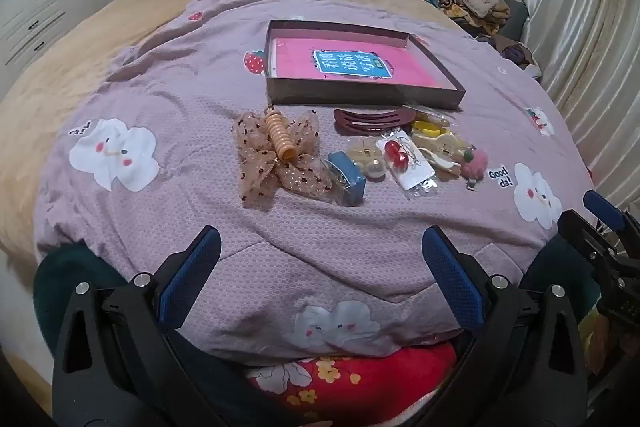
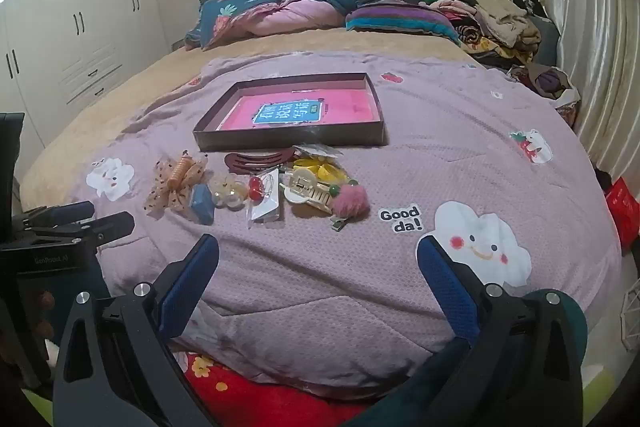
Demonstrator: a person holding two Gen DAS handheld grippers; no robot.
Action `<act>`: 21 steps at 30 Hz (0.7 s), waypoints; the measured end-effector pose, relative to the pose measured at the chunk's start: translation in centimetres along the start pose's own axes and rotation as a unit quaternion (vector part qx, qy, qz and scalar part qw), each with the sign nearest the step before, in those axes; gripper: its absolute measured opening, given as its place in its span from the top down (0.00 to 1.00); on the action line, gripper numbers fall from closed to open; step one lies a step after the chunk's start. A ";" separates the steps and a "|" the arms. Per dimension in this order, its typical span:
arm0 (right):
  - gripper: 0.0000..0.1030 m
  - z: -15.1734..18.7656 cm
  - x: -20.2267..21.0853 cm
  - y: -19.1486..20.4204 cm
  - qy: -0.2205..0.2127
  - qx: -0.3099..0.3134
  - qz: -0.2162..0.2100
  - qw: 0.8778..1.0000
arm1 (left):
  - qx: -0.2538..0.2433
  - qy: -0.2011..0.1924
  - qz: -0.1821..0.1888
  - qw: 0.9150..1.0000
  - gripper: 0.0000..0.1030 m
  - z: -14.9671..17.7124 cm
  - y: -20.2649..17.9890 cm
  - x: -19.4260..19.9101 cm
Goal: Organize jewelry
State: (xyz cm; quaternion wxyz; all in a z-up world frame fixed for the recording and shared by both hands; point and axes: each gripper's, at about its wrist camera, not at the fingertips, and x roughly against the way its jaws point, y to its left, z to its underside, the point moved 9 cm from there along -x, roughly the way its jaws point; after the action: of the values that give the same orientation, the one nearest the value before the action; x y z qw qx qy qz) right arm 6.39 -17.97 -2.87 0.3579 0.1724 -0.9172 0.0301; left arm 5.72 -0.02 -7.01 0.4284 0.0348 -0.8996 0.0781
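In the left wrist view, a shallow brown box [image 1: 362, 95] lies on the lilac quilt [image 1: 180, 115] of the bed, holding 1 pink book [image 1: 352, 65] with a blue label of Chinese characters too blurred to read. Just near of the box, the jewelry is scattered: a sheer dotted bow [image 1: 276, 157], a maroon hair clip [image 1: 372, 121], red cherry earrings on a card [image 1: 400, 157] and a pink pompom clip [image 1: 474, 163]. The left tongs [image 1: 320, 275] hover low at the near edge, released and empty, well apart from the pile. "Good da!" is printed at right.

In the right wrist view, the right tongs [image 2: 318, 279] are likewise spread wide and empty. The left tongs [image 2: 76, 217] show at the left edge, marked "GenRobot AI".
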 end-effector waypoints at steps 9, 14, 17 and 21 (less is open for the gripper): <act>0.04 0.1 0.1 0.2 0.003 0.001 0.000 1.000 | 0.001 -0.005 0.000 1.000 0.08 0.1 -0.5 0.1; 0.04 0.0 0.2 0.2 0.001 0.001 -0.002 1.000 | 0.001 -0.006 0.002 1.000 0.08 -0.1 -0.6 0.1; 0.04 0.0 0.2 0.1 0.000 0.001 -0.001 1.000 | 0.000 -0.008 0.004 1.000 0.08 -0.2 -0.5 0.4; 0.04 0.1 0.2 0.2 0.001 0.001 -0.001 1.000 | -0.001 -0.009 0.003 1.000 0.08 -0.2 -0.6 0.4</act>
State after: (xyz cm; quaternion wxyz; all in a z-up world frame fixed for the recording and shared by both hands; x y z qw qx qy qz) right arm 6.12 -17.80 -2.84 0.3591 0.1738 -0.9164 0.0304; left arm 5.72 -0.54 -6.49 0.4202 0.0326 -0.9034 0.0785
